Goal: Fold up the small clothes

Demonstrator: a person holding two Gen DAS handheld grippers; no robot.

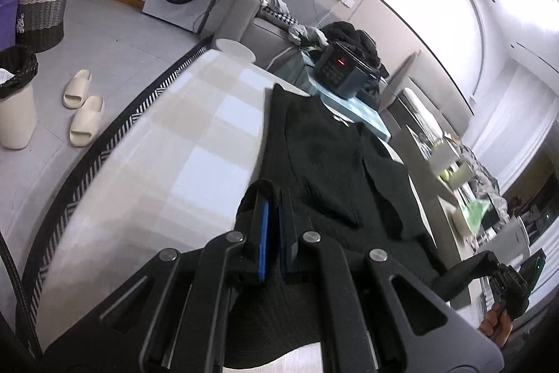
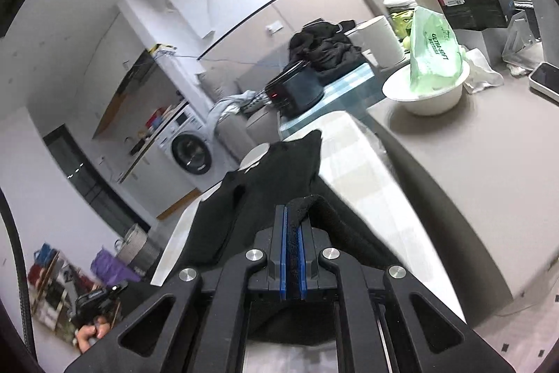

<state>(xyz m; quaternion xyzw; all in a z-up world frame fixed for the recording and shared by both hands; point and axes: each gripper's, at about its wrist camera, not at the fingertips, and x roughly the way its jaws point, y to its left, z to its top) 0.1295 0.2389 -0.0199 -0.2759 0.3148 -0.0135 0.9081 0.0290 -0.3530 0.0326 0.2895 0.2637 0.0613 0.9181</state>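
A small black knit garment [image 1: 321,156] lies stretched along the pale checked table [image 1: 181,142]. My left gripper [image 1: 274,198] is shut on the near hem of the garment, with cloth folded over its blue-padded fingers. My right gripper [image 2: 293,215] is shut on another edge of the same garment [image 2: 265,184], and the cloth runs between its blue pads. The right gripper also shows at the far right of the left wrist view [image 1: 503,271], holding a stretched corner. The far end of the garment rests flat on the table.
A dark box with a red light [image 1: 344,69] and a pile of dark clothes [image 2: 325,44] sit beyond the table's far end. A white bowl with a green tissue pack [image 2: 429,72] and a phone [image 2: 545,81] lie on the grey surface to the right. Slippers [image 1: 82,107], a bin and a basket stand on the floor.
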